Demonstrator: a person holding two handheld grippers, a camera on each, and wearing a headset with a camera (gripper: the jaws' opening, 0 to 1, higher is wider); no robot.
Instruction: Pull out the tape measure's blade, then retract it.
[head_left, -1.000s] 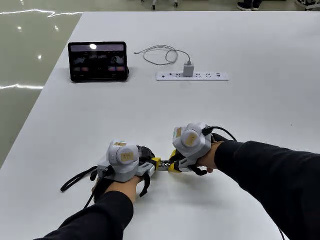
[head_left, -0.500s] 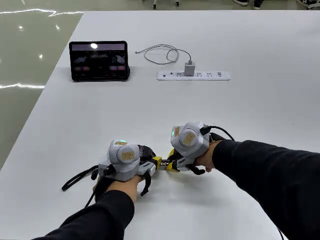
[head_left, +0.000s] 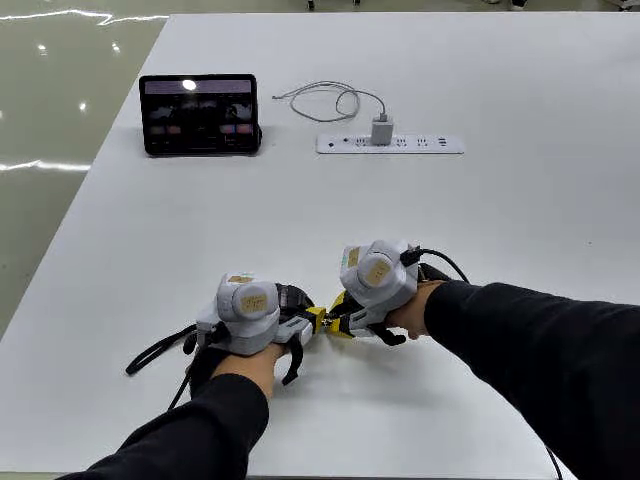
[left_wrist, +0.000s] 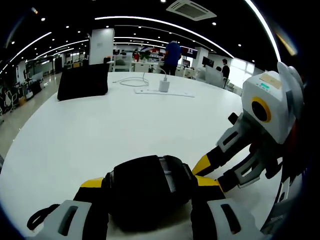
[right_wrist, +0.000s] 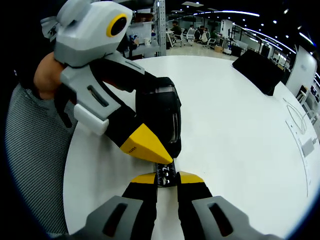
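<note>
With the fingers (left_wrist: 93, 183) of the left gripper (head_left: 303, 326), held the black tape measure (left_wrist: 150, 192) clamped from both sides, near the front edge of the white table (head_left: 480, 220). Just right of the case, left a short stretch of blade (right_wrist: 165, 174) drawn out. Pinched that blade in the right gripper (head_left: 338, 322), jaws almost closed on it. Farther back, noted a tablet (head_left: 200, 112), then a power strip (head_left: 390, 144).
</note>
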